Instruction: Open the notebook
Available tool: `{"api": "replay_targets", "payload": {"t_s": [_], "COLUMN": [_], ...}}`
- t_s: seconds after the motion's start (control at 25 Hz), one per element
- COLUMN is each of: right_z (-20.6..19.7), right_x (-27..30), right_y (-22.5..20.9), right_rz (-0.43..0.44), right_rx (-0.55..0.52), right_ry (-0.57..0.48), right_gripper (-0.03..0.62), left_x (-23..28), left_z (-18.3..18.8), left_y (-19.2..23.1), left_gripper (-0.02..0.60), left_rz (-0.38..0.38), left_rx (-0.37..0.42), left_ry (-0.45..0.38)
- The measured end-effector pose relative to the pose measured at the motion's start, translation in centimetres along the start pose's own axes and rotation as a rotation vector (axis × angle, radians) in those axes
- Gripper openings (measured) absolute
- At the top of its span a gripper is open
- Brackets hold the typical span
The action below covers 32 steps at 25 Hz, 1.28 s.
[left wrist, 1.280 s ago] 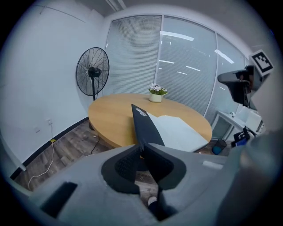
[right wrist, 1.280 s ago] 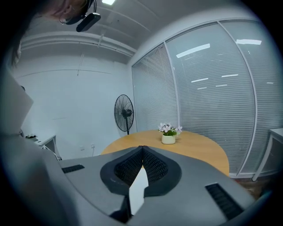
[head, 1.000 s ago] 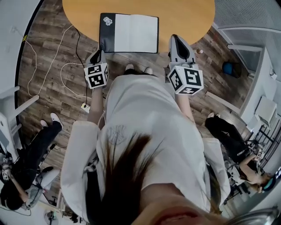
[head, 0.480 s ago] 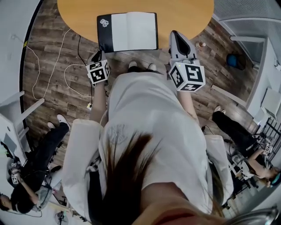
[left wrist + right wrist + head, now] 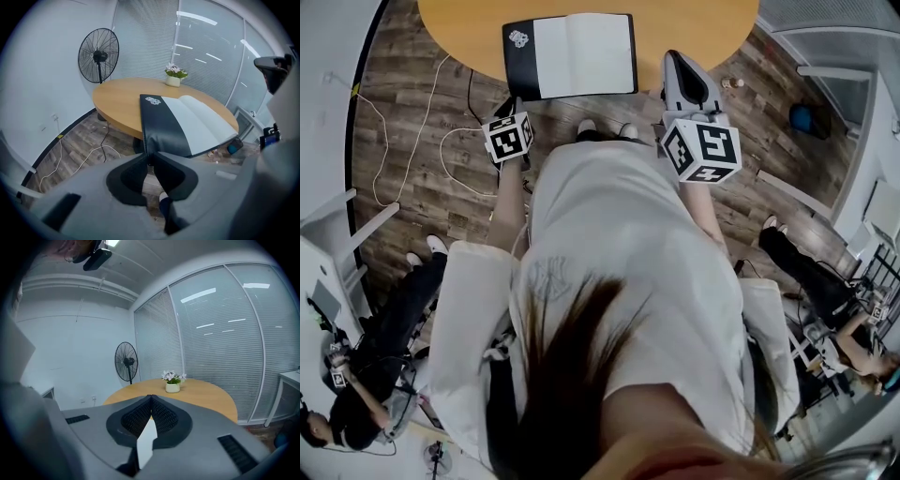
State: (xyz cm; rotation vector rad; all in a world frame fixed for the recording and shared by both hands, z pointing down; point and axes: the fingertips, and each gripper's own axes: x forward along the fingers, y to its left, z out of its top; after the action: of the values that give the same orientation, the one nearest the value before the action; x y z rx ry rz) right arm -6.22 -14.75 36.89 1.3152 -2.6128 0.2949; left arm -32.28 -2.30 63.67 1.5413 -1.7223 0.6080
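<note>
1. Starting nearest you, the right gripper (image 5: 151, 396) is closed tip to tip on nothing. It points out almost level over the right side of the table, and I judge it is parked there to stay clear of the pages.
2. Your left gripper (image 5: 150, 157) tilts down at the near left corner of the notebook (image 5: 586, 56). Its jaws stand nearly together, and the corner of the black cover (image 5: 159, 126) runs into the slit between the tips. That reads as a thin pinch on the cover.
3. The notebook lies open at the near edge of the round wooden table (image 5: 117, 98). The cover is turned out flat to the left and a blank white page lies to the right. Its near edge overhangs the rim, which probably gives the jaws room to take that corner. The opening looks all but done, with only the letting go left.
4. A small white logo (image 5: 153, 100) sits at the cover's far end, too small to read. The marker cubes (image 5: 508, 139) carry black-and-white square patterns and no words.
5. Farther off, a pot of flowers (image 5: 173, 80) stands at the table's far edge. A standing fan (image 5: 98, 56) is at the far left.
</note>
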Motion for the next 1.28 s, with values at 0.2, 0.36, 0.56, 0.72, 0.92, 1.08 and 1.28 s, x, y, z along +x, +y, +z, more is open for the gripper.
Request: {"api": "replay_targets", "payload": {"t_s": [0.2,0.36,0.56,0.72,0.92,1.08,1.28], "right_z": [0.0,0.2,0.0,0.0,0.2,0.3,0.6], "right_x": [0.0,0.2,0.2,0.2,0.5,0.7,0.8], "right_y": [0.2,0.2,0.0,-0.2,-0.3,-0.6,-1.1], "right_rz": [0.006,0.014,0.017,0.014,0.021,0.039,0.063], "right_rx": [0.003,0.005,0.009,0.007,0.006,0.013,0.030], "right_ry": [-0.001,-0.006,-0.002,0.002,0.001,0.001,-0.010], "right_gripper": [0.002,0.002,0.002,0.002,0.002,0.002,0.002], "left_x": [-0.2,-0.2,-0.5,-0.9,-1.3,-1.3,-1.7], "left_z": [-0.1,0.2,0.2,0.4,0.5,0.5,0.8], "left_y": [0.1,0.1,0.2,0.5,1.1,1.1,1.0], "left_gripper": [0.054,0.055,0.063,0.078,0.107,0.117,0.115], "left_rz": [0.005,0.017,0.041,0.041,0.046,0.049,0.054], "left_rx": [-0.002,-0.004,-0.016,-0.054,-0.089,-0.091,-0.072], "left_ry": [0.005,-0.002,-0.012,-0.021,-0.029,-0.024,-0.025]}}
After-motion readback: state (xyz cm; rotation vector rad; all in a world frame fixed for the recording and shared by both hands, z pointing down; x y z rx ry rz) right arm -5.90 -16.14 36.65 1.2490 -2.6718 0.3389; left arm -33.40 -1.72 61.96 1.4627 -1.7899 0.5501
